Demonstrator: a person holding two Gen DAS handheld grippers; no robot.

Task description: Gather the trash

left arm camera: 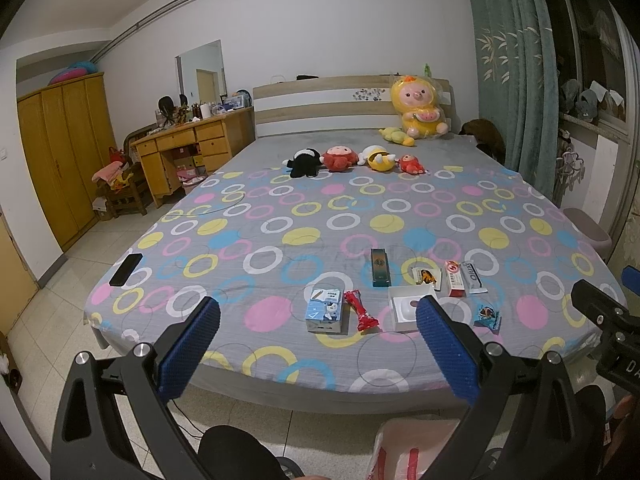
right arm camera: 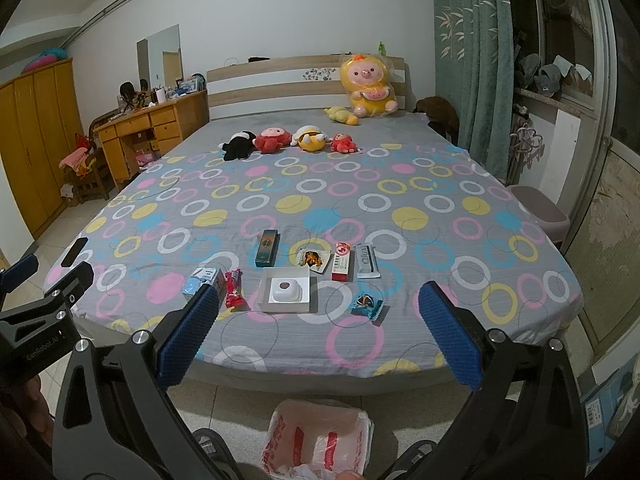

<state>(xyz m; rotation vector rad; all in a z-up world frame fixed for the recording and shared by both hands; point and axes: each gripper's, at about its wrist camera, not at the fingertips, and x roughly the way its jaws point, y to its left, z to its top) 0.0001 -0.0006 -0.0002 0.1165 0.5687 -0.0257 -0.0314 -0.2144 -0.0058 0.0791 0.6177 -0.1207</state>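
We see the left gripper point(left arm camera: 318, 344) and right gripper point(right arm camera: 318, 334) both spread wide, gripping nothing, above the bag-lined bin point(right arm camera: 318, 440) on the floor. Past them, trash sits on the bed point(right arm camera: 400, 344) near its foot edge: red wrapper point(right arm camera: 233, 289), white box point(right arm camera: 285, 289), teal packet point(right arm camera: 367, 306). 4 plush toys point(right arm camera: 288, 140) farther back.

White walls; tiled floor point(left arm camera: 100, 248); yellow wardrobe point(left arm camera: 60, 152) (left); teal curtain point(left arm camera: 516, 60) right.
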